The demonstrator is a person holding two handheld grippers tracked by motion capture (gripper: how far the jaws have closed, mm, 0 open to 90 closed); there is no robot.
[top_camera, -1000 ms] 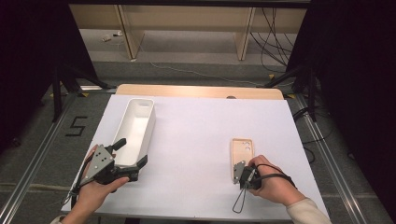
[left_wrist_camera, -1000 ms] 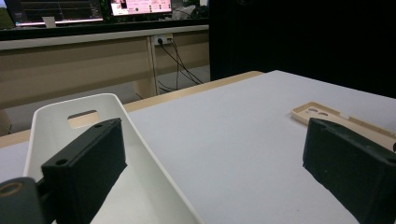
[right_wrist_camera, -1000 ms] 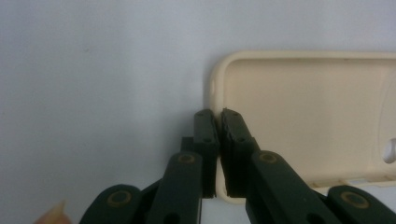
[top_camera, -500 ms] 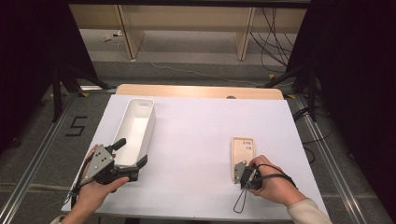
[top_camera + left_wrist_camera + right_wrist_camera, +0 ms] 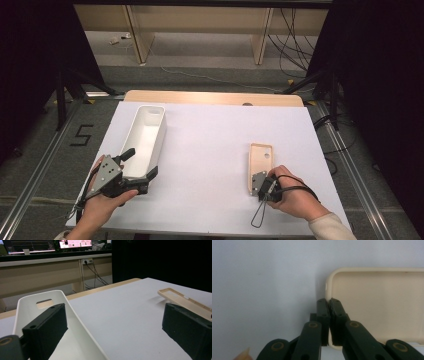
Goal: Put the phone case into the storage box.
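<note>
A long white bin point(image 5: 146, 131) lies on the left of the white table point(image 5: 210, 145). My left gripper point(image 5: 142, 161) is open and straddles the bin's near end. In the left gripper view point(image 5: 115, 315) one jaw sits inside the bin point(image 5: 35, 302) and the other outside over the table. A beige phone case point(image 5: 261, 159) lies hollow side up on the right. My right gripper point(image 5: 256, 179) is shut on its near left rim. The right gripper view shows the jaws point(image 5: 328, 302) pinching the rim of the case point(image 5: 382, 302). From the left gripper view, the case point(image 5: 182, 300) looks slightly raised off the table.
A wooden strip point(image 5: 215, 98) runs along the table's far edge. Beyond it are desk legs and cables point(image 5: 290, 40) on the floor. Metal rails point(image 5: 45, 155) flank the table. The stretch of table between bin and case is bare.
The phone case has shifted slightly in the right gripper's hold. Both hands and the bin stay where they were.
</note>
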